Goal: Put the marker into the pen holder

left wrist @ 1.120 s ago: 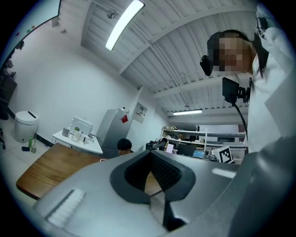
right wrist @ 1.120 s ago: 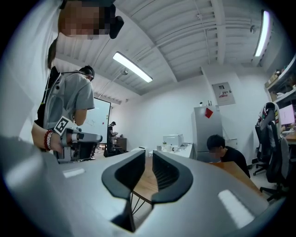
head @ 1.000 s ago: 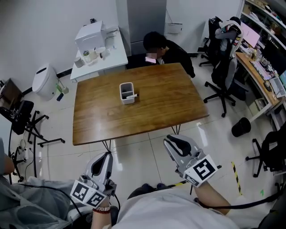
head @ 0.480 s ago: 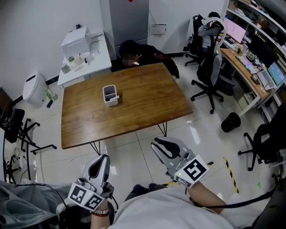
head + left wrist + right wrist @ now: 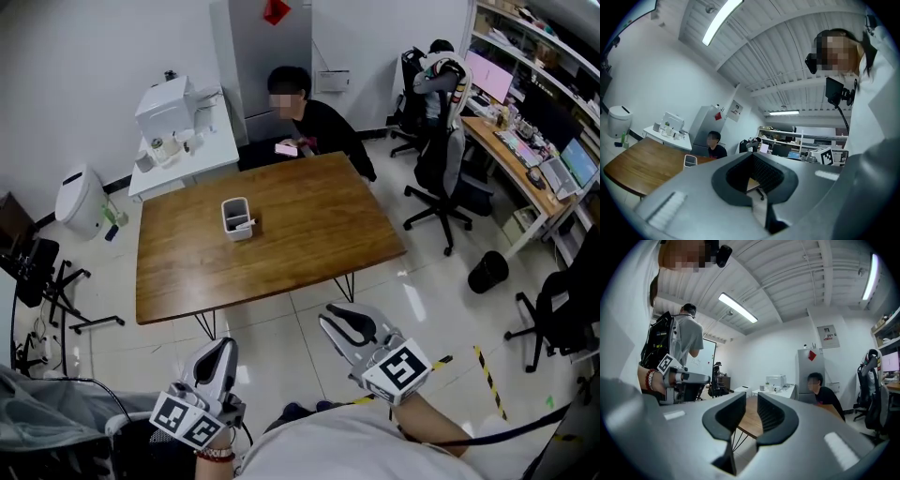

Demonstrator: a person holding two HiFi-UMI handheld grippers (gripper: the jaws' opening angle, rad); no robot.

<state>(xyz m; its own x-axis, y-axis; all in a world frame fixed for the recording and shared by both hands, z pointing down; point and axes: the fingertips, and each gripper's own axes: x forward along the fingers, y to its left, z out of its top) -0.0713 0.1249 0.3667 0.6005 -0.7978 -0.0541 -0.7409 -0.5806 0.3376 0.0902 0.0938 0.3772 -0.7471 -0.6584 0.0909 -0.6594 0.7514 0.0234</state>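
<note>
Stands well back from the table (image 5: 309,220), off its 6 o'clock edge, with floor (image 5: 281,323) between. Holds the left gripper (image 5: 221,349) low at 7 o'clock of the head view, clenched tip to tip on nothing. Holds the right gripper (image 5: 330,321) at 5 o'clock, slackened to a narrow slit and also grasping nothing; shows only table edge and floor through that slit. Points both toward 12 o'clock, at the table, most likely as a plain carry pose: nothing within reach from here, so no cause to spread wide or lift.

Finds the holder (image 5: 235,217) upright at about 10 o'clock from the table's middle, alone on the wood and well apart from both grippers. Looks white, squarish and open-topped, with rounded corners. Shows a short dark streak at its 4 o'clock rim, probably the marker (image 5: 247,224), in or leaning on the holder rather than flat on the table. Cannot tell cap, colour or how deep it sits from so small a patch. Sees no other pen-like thing on the wood.

Judging from that, leaves little or nothing to do if the streak is indeed the marker; otherwise calls for a walk to the table first. Places a seated person (image 5: 323,127) at the far edge, 12 o'clock, near the holder but not touching it.
</note>
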